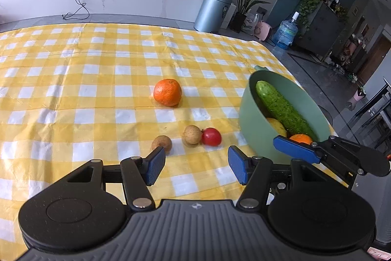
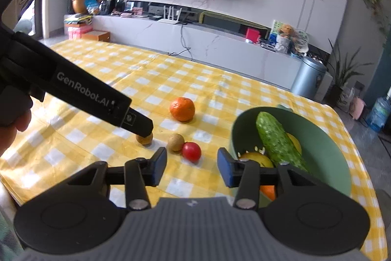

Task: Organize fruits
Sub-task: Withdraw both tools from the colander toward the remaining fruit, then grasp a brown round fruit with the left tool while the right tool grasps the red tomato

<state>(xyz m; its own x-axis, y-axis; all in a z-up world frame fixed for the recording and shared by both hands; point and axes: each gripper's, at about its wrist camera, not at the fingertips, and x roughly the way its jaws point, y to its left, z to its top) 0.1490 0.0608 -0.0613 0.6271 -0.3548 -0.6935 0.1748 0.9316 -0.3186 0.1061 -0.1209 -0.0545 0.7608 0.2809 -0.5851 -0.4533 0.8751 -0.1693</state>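
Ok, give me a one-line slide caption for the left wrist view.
Open left gripper hovers over yellow checked tablecloth before a round orange, two small brown fruits, a red tomato; green bowl holds cucumber.

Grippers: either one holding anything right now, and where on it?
Nothing held. Left gripper and right gripper both show empty gaps between their jaws, hovering over the yellow checked cloth.

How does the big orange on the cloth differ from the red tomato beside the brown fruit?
The orange is orange and clearly larger; the tomato is red and small. The orange sits alone, apart from the rest, while the tomato touches a brown fruit. The orange lies farther from the green bowl than the tomato. Both are round and rest on the checked cloth, outside the bowl.
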